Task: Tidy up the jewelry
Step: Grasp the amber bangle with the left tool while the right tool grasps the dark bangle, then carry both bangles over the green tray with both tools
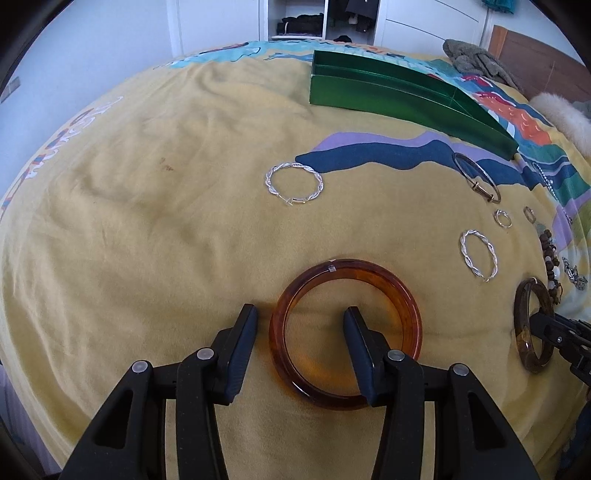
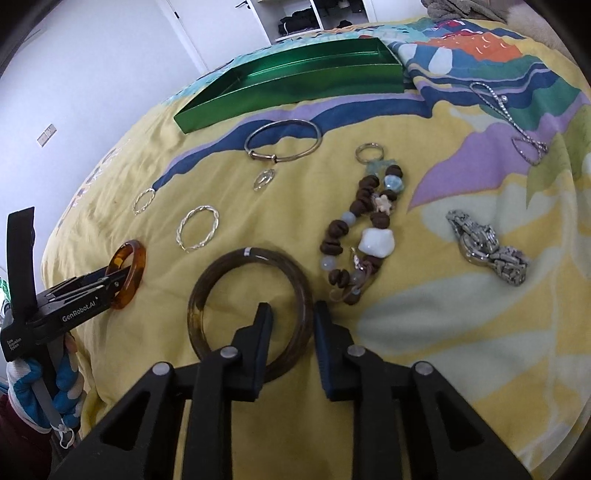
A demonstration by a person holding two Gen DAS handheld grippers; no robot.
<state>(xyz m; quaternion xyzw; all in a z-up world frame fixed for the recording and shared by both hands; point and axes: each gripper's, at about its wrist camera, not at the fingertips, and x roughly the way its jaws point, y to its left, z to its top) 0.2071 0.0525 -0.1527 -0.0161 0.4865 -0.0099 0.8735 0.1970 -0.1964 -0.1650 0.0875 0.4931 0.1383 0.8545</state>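
Observation:
An amber bangle (image 1: 345, 332) lies on the yellow bedspread; my left gripper (image 1: 301, 317) is open and straddles its left rim, one finger outside, one inside the ring. It also shows in the right wrist view (image 2: 127, 273). A dark brown bangle (image 2: 249, 314) lies under my right gripper (image 2: 291, 312), which is open and straddles its right rim; it also shows in the left wrist view (image 1: 533, 325). A green divided tray (image 1: 399, 98) stands at the far side, also in the right wrist view (image 2: 295, 81).
Two twisted silver hoops (image 1: 294, 183) (image 1: 478, 254), a thin metal bangle (image 2: 283, 140), small rings (image 2: 264, 180), a brown bead bracelet (image 2: 364, 225), a silver chain heap (image 2: 485, 245) and a thin chain (image 2: 517, 122) lie scattered on the bedspread (image 1: 147, 221). A wardrobe (image 1: 295, 18) stands behind.

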